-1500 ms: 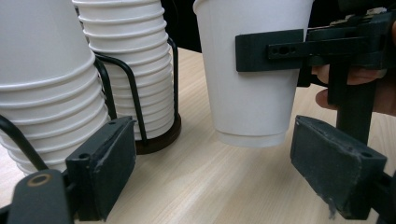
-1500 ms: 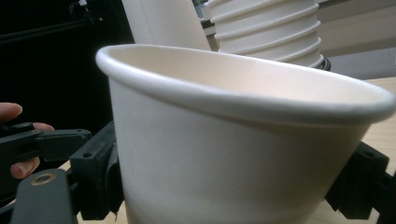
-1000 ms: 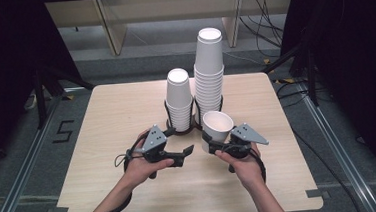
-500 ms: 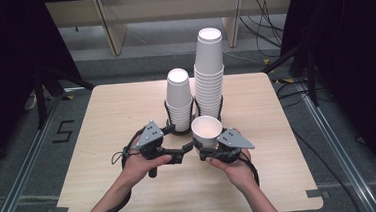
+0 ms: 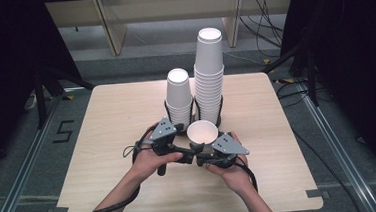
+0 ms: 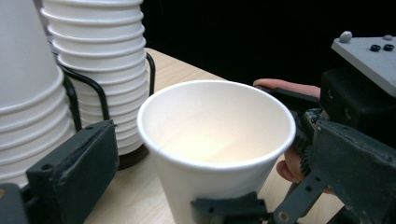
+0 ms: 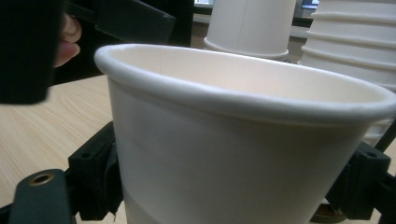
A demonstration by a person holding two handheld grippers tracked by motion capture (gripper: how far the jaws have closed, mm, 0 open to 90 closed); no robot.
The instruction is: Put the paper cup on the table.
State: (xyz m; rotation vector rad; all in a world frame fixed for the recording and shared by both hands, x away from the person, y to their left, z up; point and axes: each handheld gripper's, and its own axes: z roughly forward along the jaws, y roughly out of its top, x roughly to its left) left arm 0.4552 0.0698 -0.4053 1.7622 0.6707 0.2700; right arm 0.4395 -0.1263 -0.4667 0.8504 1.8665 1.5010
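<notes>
A single white paper cup [image 5: 202, 131] stands upright just above the table, mouth up and empty. My right gripper [image 5: 205, 154] is shut on its lower wall; in the right gripper view the cup [image 7: 233, 140] sits between the two black jaws. My left gripper [image 5: 188, 155] points at the cup from the left and is open. In the left gripper view one of its fingers [image 6: 70, 172] stands apart from the cup [image 6: 215, 140], with the right gripper's body [image 6: 355, 154] just behind.
Two stacks of white cups stand in black wire holders right behind the held cup: a short stack [image 5: 179, 99] and a taller one [image 5: 209, 69]. The wooden table [image 5: 102, 122] has bare room left, right and in front. Cables trail from both grippers.
My right gripper has carried the cup to the left and slightly nearer. The left gripper has closed in on it, so both now meet in front of the stacks.
</notes>
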